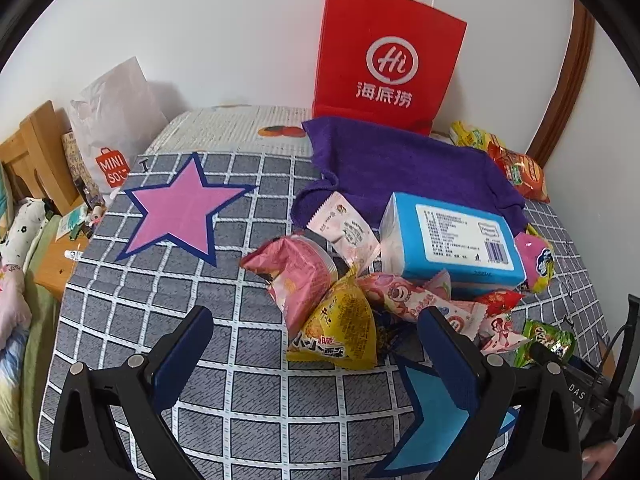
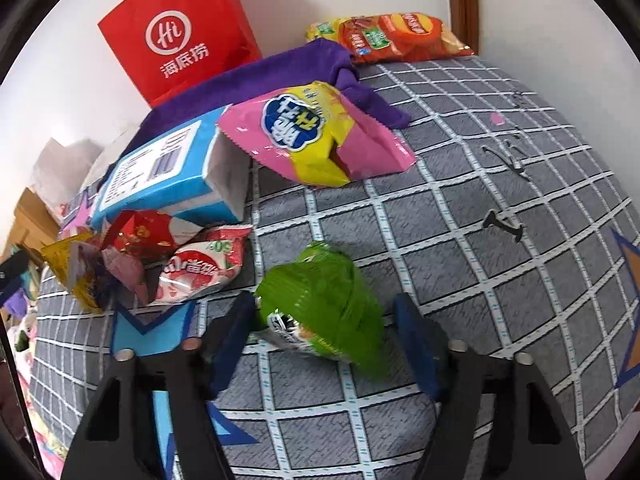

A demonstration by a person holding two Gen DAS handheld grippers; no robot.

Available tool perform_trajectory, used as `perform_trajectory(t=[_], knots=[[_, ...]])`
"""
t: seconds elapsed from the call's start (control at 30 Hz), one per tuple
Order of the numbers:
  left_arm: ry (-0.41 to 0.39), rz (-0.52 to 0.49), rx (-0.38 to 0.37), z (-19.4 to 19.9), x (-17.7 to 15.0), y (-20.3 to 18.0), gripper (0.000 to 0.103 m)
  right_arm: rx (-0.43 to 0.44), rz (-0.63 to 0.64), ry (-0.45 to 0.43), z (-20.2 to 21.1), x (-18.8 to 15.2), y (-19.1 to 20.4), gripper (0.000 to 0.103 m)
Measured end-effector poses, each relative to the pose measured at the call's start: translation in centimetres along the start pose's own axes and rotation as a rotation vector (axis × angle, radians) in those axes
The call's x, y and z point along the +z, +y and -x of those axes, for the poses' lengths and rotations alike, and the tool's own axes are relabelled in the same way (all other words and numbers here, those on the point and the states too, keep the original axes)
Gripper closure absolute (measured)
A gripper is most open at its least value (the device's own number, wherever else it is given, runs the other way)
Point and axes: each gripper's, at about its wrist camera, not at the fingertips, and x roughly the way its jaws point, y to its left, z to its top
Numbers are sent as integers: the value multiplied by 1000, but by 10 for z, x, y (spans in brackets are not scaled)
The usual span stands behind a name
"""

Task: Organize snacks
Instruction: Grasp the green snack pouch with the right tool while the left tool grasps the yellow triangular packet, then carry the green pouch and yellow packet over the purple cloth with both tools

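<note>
The small green crinkly foil snack packet (image 2: pixel 324 304) lies on the grey checked cloth-covered table (image 2: pixel 460 208), a little apart from the main heap of snacks, and sits between the blue pads of the right gripper (image 2: pixel 326 326). The left pad is at the packet's edge, while a gap shows beside the right pad, so the jaws look not yet clamped, though motion blur makes that uncertain. The packet should be light, puffy and slick; it will crumple and may squirt out, so squeezing across its fuller middle seems safer than its sealed end. The left gripper (image 1: pixel 316 334) hangs wide open near the yellow triangular snack packet (image 1: pixel 340 332), holding nothing.
</note>
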Motion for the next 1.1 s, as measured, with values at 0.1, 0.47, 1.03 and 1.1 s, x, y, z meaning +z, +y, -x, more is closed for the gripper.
perform_trajectory(t=[0.1, 0.47, 1.03, 1.1], knots=[[16, -9, 1, -8, -2, -1, 1, -12, 32, -4, 2, 0, 5, 43], [63, -24, -59, -32, -7, -1, 22, -44, 16, -60, 25, 8, 0, 43], [121, -62, -85, -48, -6, -7, 60, -64, 36, -82, 39, 15, 5, 48], [118, -62, -93, -45, -5, -7, 62, -62, 41, -82, 40, 15, 7, 48]])
